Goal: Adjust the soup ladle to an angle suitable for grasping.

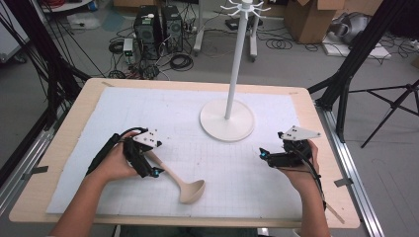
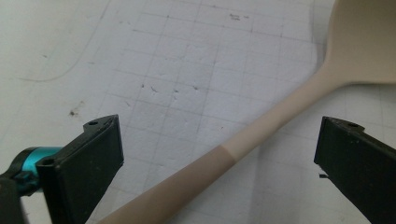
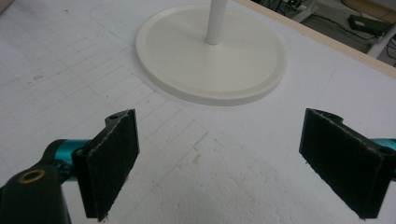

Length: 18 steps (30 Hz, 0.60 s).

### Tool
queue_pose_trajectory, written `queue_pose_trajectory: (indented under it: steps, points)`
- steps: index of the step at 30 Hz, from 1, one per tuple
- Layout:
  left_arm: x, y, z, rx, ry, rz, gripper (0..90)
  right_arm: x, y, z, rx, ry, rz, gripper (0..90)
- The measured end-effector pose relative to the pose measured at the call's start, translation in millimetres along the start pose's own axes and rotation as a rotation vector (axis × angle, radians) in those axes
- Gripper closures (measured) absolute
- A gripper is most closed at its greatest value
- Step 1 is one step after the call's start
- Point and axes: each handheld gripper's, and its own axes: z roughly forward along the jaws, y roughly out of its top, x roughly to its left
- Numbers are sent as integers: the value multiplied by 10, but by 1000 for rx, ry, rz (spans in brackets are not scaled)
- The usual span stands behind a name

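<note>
I'm holding the left gripper (image 2: 217,154) wide open, its jaws straddling the ladle (image 1: 179,178) handle, gripping nothing | ladle is lying on the white mat (image 1: 89,163), bowl empty | right gripper (image 3: 219,163) is gaping open, empty, near the stand base (image 3: 211,58)

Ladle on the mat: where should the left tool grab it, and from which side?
Grip the ladle on its straight handle, not the bowl. It lies flat on the mat, so come from above with the jaws straddling the handle crosswise. The left tool is open and already lined up that way; the handle is slim enough to fit, the bowl looks too wide.
</note>
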Motion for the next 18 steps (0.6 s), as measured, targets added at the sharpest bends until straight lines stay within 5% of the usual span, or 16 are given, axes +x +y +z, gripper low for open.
queue_pose_trajectory:
  steps: [6,18]
  points:
    - [3,15,110,83,-9,25,18,-13,-6,-5,-2,3,8,112]
    - [36,-10,198,144,-23,24,109,-20,-10,-4,2,3,10,111]
